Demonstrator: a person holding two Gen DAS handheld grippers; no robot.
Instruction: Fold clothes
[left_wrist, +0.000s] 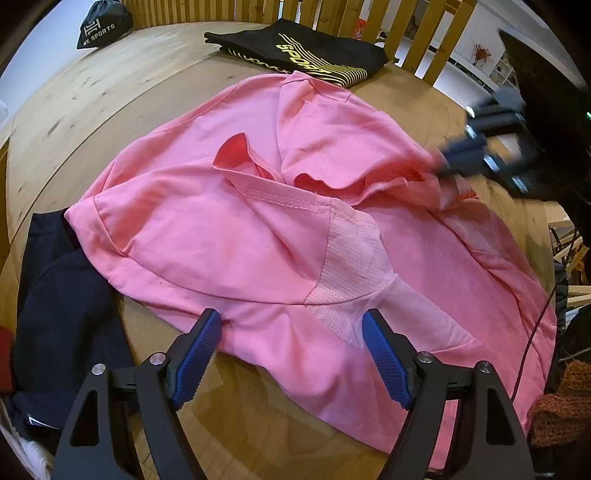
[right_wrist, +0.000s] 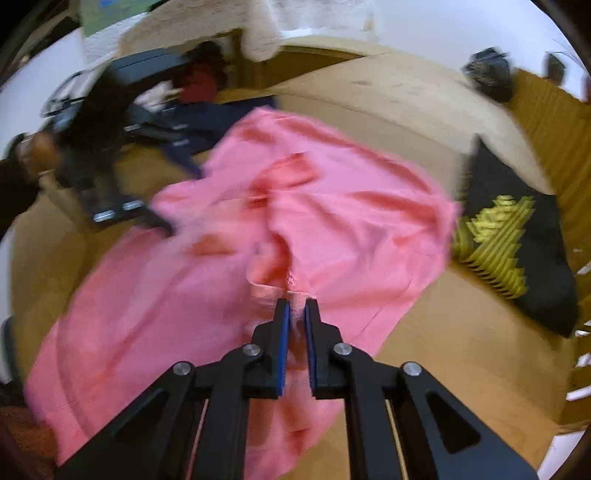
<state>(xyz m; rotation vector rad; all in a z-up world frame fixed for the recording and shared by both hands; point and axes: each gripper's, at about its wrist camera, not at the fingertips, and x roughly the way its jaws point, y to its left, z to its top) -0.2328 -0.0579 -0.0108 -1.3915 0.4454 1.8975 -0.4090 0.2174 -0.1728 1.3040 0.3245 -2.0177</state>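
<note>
Presently the pink shirt (left_wrist: 280, 229) lies rumpled across the middle of the round wooden bench (left_wrist: 110, 96), collar opening near its centre, one sleeve with a mesh panel bunched toward the near edge, the body trailing off to the right as the left camera sees it. Right gripper (right_wrist: 295, 314): fingers nearly pressed together, a thin fold of pink cloth pinched between the blue pads at the shirt's edge; its view is smeared with motion blur. Seen from the left camera, that same gripper (left_wrist: 448, 166) sits at the far right side of the shirt, angled steeply down, cloth gathered at its tips. Left gripper (left_wrist: 291, 325): fingers spread wide, nothing between them, hanging just above the near hem beside the mesh panel, pointed steeply down. The relation that matters: the shirt's long axis seems to run from the left fingers away to the right, so the two grippers stand at opposite sides of the garment, the left nearer the sleeve and hem, the right already on its edge. My reading: the left must drop and close on cloth before any spreading or folding is possible. A folded black shirt with yellow print (left_wrist: 295, 51) rests at the far rim; dark navy clothing (left_wrist: 62, 302) lies heaped at the left, touching the pink sleeve.
</note>
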